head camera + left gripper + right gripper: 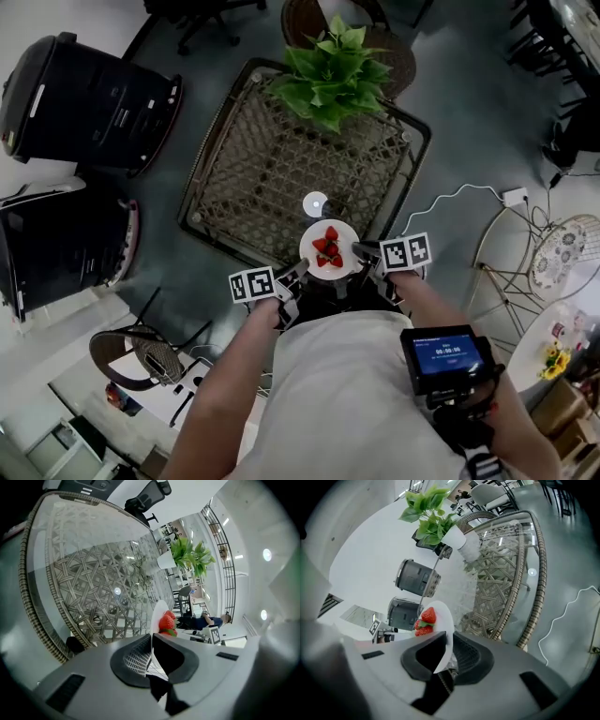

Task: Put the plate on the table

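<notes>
A small white plate (329, 248) with several red strawberries on it hangs over the near edge of the glass-topped wicker table (281, 178). My left gripper (298, 272) is shut on the plate's left rim and my right gripper (361, 251) is shut on its right rim. In the left gripper view the plate (158, 617) stands edge-on between the jaws, strawberries (167, 622) on its right side. The right gripper view shows the plate (443, 620) pinched the same way, with the strawberries (425, 620) on its left.
A potted green plant (334, 70) stands at the table's far edge. Two black bins (84, 103) sit on the floor to the left. A white cable and plug (513, 197) lie on the floor at right, beside a wire-legged side table (562, 253).
</notes>
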Tool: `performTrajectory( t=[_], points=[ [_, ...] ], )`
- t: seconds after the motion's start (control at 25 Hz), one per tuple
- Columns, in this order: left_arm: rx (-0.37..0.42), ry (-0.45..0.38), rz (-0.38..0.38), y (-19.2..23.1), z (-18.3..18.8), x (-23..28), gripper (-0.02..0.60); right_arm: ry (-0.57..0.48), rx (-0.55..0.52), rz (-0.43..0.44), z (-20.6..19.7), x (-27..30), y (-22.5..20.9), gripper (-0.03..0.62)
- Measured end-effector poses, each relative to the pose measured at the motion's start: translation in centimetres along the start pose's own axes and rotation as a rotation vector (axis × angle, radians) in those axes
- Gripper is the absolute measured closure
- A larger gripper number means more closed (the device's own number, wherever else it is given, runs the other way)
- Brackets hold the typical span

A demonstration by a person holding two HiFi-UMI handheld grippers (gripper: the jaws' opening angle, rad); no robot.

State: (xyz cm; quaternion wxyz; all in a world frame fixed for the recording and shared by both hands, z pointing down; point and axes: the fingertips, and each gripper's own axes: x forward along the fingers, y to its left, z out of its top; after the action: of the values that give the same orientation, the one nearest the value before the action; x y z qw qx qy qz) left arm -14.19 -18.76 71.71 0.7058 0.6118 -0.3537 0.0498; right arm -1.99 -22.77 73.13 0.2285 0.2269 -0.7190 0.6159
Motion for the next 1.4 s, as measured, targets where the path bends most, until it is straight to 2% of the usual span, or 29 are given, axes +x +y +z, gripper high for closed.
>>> performTrajectory(
  t=[0.76,1.08,1.4],
  points=[
    [0.09,0.079,0.033,0.2,7.6,6.5,0.565,-0.094,0.049,-0.081,7.2,0.7,-4.5,0.565],
    [0.144,0.094,0.08,0.0,11.3,9.0,0.565,-0.14,0.057,-0.109,10.6,1.0,-6.0,0.565],
    [0.157,0.106,0.155,0.8,12.5,10.8,0.563,-0.15,0.068,-0.158,11.8,1.6,-7.5,0.563]
  ],
)
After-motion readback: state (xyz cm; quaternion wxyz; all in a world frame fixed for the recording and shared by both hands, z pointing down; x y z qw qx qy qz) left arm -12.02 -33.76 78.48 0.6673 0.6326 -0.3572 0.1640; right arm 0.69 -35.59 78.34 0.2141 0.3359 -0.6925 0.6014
